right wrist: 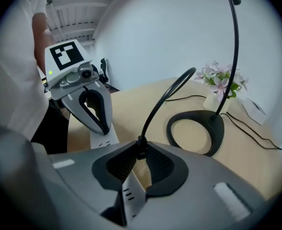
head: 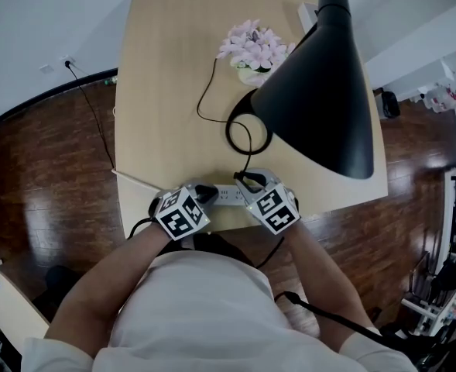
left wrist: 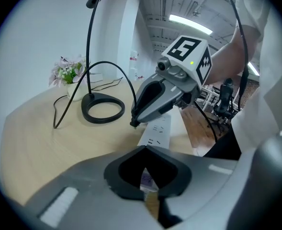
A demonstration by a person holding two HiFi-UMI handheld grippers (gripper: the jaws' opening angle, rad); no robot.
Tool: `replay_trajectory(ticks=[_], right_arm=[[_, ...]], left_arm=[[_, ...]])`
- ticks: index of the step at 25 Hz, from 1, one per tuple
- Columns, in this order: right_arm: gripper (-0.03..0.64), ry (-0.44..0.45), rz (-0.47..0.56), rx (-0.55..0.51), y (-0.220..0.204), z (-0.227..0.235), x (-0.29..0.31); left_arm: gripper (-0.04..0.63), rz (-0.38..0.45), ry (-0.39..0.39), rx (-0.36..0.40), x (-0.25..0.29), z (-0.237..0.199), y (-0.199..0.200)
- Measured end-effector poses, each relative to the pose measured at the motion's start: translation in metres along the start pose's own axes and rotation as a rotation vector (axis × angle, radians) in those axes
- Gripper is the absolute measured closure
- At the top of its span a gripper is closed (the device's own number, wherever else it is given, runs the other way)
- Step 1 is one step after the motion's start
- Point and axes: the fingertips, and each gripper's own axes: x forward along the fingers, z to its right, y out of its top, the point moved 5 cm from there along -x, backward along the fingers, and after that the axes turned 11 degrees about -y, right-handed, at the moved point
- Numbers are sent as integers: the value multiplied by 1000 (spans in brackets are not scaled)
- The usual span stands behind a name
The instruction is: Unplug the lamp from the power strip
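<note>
The black desk lamp [head: 320, 91] stands on its ring base [right wrist: 196, 128] on the wooden table [head: 166, 91]. A white power strip [head: 226, 195] lies at the near table edge between both grippers. My right gripper [right wrist: 140, 147] is shut on the lamp's black plug, and the cord [right wrist: 164, 102] rises from its tips. The jaws hide whether the plug sits in a socket. My left gripper [right wrist: 102, 128] is shut, with its tips down on the strip's other end [left wrist: 159, 128]. In the left gripper view my right gripper [left wrist: 133, 124] hangs over the strip's edge.
A pot of pink flowers [head: 252, 49] stands behind the lamp base. The lamp's cord loops across the table [head: 204, 99]. A white box [head: 309, 14] sits at the far right corner. A black cable runs from a wall outlet [head: 66, 63] over the dark wood floor.
</note>
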Motion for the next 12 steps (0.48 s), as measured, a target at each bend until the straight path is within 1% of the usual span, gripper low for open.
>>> replay_trajectory(ticks=[4, 12], right_arm=[[551, -4, -36, -25, -8, -1, 8], [546, -1, -30, -20, -8, -1, 12]], left_arm=[[592, 7, -4, -22, 0, 0, 0], [592, -1, 6, -30, -1, 0, 0]])
